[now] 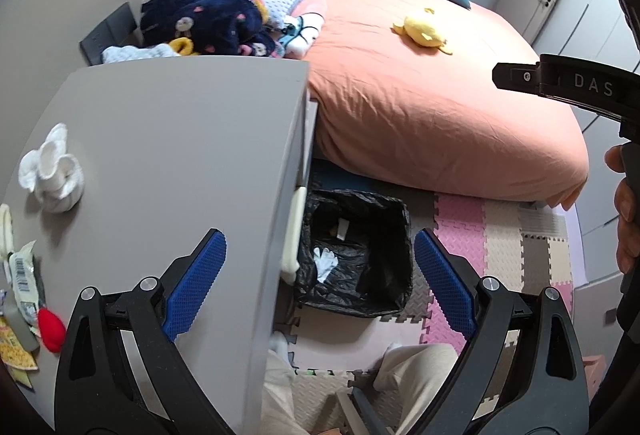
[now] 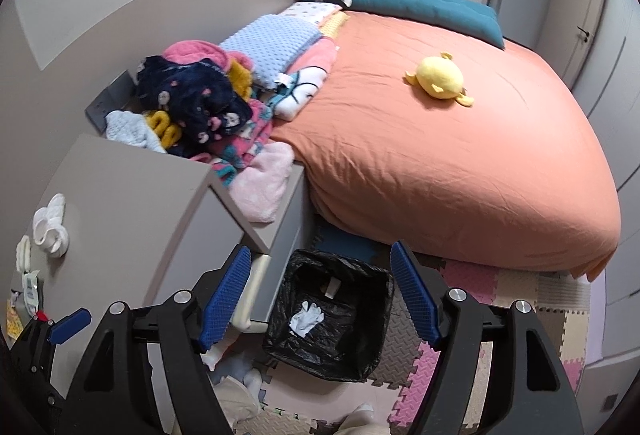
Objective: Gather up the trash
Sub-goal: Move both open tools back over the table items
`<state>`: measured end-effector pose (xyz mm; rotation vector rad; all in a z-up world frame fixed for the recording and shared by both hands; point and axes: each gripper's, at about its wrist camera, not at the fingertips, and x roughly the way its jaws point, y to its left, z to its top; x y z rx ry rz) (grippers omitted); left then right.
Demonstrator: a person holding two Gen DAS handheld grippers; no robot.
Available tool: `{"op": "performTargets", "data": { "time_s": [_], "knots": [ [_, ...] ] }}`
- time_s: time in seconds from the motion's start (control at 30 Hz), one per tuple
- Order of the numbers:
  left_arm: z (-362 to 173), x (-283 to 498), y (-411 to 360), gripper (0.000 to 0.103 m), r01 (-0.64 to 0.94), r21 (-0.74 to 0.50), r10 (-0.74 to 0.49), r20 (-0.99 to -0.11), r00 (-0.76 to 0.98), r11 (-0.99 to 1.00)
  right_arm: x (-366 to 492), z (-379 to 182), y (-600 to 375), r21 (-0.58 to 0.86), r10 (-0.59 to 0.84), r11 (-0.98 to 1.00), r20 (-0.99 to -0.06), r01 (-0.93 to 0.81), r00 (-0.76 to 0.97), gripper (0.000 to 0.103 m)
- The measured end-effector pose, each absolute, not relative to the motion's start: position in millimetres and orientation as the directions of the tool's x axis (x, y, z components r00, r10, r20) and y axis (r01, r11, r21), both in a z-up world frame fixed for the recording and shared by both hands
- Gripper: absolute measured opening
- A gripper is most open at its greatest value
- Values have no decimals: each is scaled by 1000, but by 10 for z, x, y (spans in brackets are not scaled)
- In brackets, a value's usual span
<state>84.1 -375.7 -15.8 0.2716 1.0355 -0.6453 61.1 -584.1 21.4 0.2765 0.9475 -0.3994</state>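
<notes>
Your crumpled white tissue [image 2: 306, 317] lies inside the black-lined bin [image 2: 288, 339], low centre of frame. Your right gripper [image 2: 320, 301] hangs above it, jaws released and empty; your left gripper [image 1: 320, 275] too, beside the grey table [image 1: 168, 139].

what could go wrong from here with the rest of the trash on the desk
1. The crumpled white tissue is soft and light; open pads may pinch only a corner and drop it short of the bin.
2. The wrappers lie flat at the desk edge and could slide off.
3. The bin sits tight against the desk side, so a carried piece may land on the foam mat.
</notes>
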Motion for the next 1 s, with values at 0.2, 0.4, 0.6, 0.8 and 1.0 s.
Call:
{"op": "performTargets", "data": {
  "time_s": [0.2, 0.4, 0.6, 0.8, 1.0],
  "knots": [
    [-131, 905, -3432, 92, 571, -92, -355, -858, 370, 816, 750, 231, -5501, 48, -182, 919, -829, 392, 529, 73],
    [-98, 956, -3130, 92, 534, -99, -348, -854, 388, 839, 842, 210, -5195, 49, -153, 937, -833, 347, 532, 73],
    [-49, 978, -2791, 92, 494, -96, -332, -847, 415, 864, 934, 219, -4863, 57, -118, 954, -831, 293, 544, 73],
    [-7, 997, -2375, 92, 443, -98, -313, -840, 443, 891, 1036, 215, -4466, 68, -72, 971, -832, 230, 550, 73],
    [8, 999, -1941, 92, 394, -98, -290, -837, 464, 914, 1114, 195, -4047, 81, -28, 981, -835, 174, 549, 73]
  ]
}}
